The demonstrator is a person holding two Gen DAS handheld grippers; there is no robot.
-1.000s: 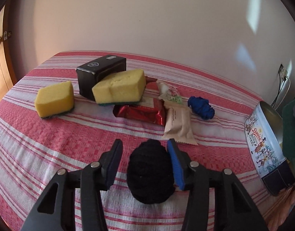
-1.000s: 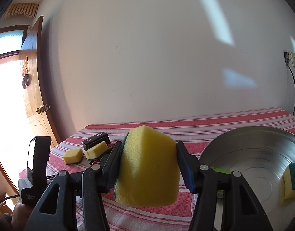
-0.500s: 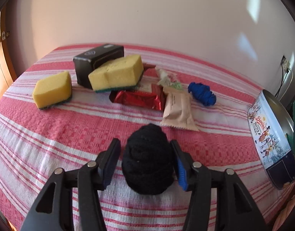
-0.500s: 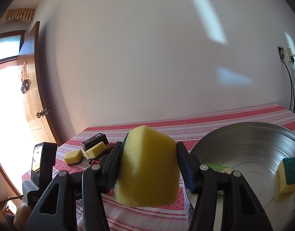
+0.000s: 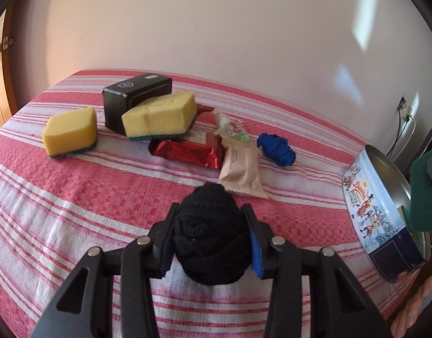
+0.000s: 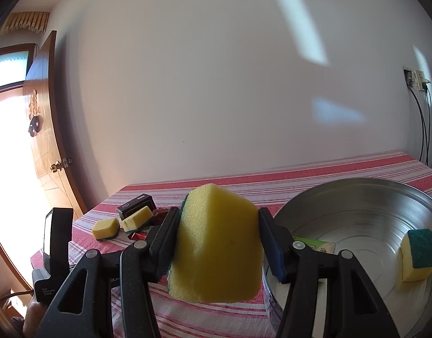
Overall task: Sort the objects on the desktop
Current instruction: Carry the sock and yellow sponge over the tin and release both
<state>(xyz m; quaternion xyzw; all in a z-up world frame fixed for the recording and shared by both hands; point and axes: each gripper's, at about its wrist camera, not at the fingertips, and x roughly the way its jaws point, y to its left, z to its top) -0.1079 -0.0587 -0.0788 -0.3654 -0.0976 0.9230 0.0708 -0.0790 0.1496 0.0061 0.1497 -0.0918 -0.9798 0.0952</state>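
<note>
My left gripper (image 5: 210, 239) is shut on a black yarn ball (image 5: 211, 236), held above the red striped tablecloth (image 5: 75, 197). My right gripper (image 6: 218, 239) is shut on a yellow sponge (image 6: 218, 242) with a green back, held just left of the round metal tin (image 6: 356, 225). The tin holds another yellow-green sponge (image 6: 418, 253) and a green packet (image 6: 314, 243). In the left wrist view the tin (image 5: 384, 217) stands at the right, with the held sponge's green side (image 5: 424, 194) over it.
On the cloth lie two yellow sponges (image 5: 71, 131) (image 5: 159, 118), a black box (image 5: 137, 95), a red foil packet (image 5: 187, 150), a beige packet (image 5: 241, 171), a white-green packet (image 5: 232, 129) and a blue yarn bundle (image 5: 277, 149). A wall is behind; a door (image 6: 47, 146) is left.
The left gripper closed on the black yarn ball and lifted it off the cloth. The right gripper with its sponge moved closer over the tin's left rim.
</note>
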